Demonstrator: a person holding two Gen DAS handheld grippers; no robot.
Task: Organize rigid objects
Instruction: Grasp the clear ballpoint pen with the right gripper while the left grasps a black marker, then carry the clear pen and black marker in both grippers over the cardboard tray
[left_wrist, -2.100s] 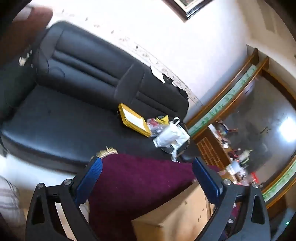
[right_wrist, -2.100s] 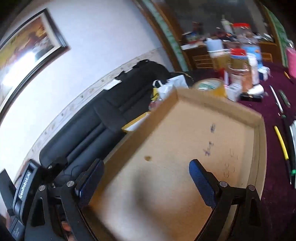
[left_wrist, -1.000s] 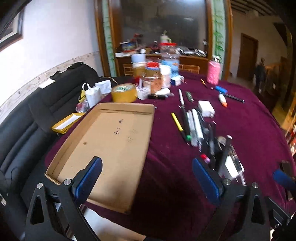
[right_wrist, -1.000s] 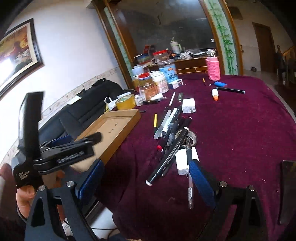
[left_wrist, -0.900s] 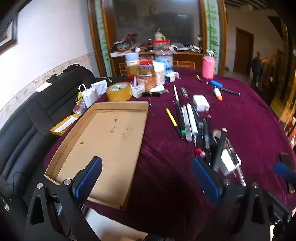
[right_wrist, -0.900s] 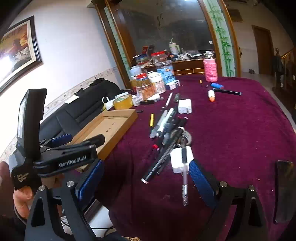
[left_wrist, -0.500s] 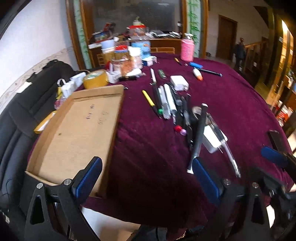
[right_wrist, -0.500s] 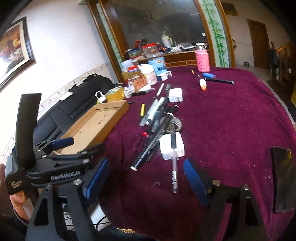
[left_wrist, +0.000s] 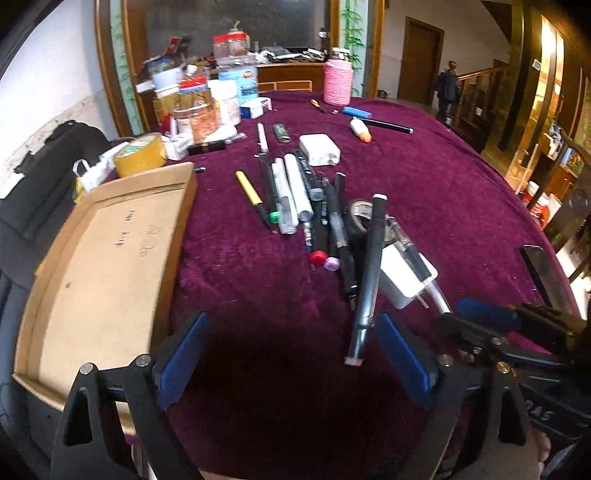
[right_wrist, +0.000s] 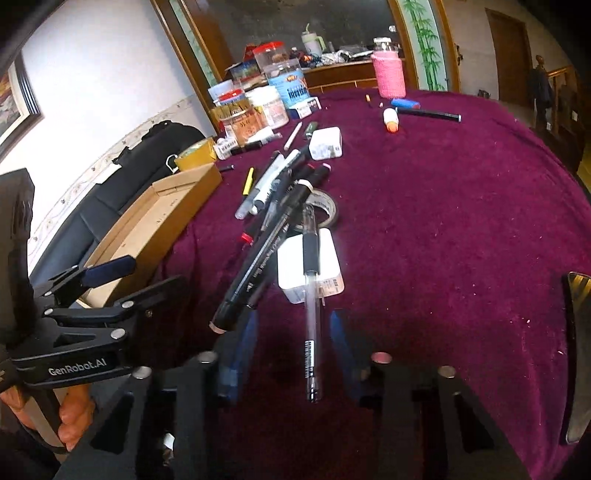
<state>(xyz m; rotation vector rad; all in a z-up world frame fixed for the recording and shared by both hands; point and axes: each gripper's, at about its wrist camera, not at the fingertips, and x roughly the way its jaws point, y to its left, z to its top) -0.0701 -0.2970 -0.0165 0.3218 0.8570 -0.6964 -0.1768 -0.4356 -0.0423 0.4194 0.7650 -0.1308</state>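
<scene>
A heap of pens and markers (left_wrist: 306, 206) lies on the maroon cloth beside an empty cardboard tray (left_wrist: 103, 258). My left gripper (left_wrist: 291, 354) hovers low over the cloth, jaws wide and closing slightly. The near end of a long black marker (left_wrist: 369, 273) reaches in just inside its right pad, untouched. My right gripper (right_wrist: 291, 350) is closing, and a clear pen (right_wrist: 309, 332) lies lengthwise between its pads with gaps on both sides. The pen's far part rests on a white charger (right_wrist: 321, 266). Each gripper shows in the other's view: the right gripper (left_wrist: 480, 321), the left gripper (right_wrist: 107, 273).
Jars and boxes (left_wrist: 207, 107), a yellow tape roll (left_wrist: 140, 155) and a pink holder (left_wrist: 338, 83) stand at the table's far side. A second white charger (left_wrist: 319, 149) and a black tape ring (right_wrist: 325, 206) lie among the pens. A dark phone (right_wrist: 576, 350) lies at the right edge.
Both grippers have come down and in toward the pen heap. The right jaws have narrowed a lot around the clear pen. The left jaws have narrowed a little.
</scene>
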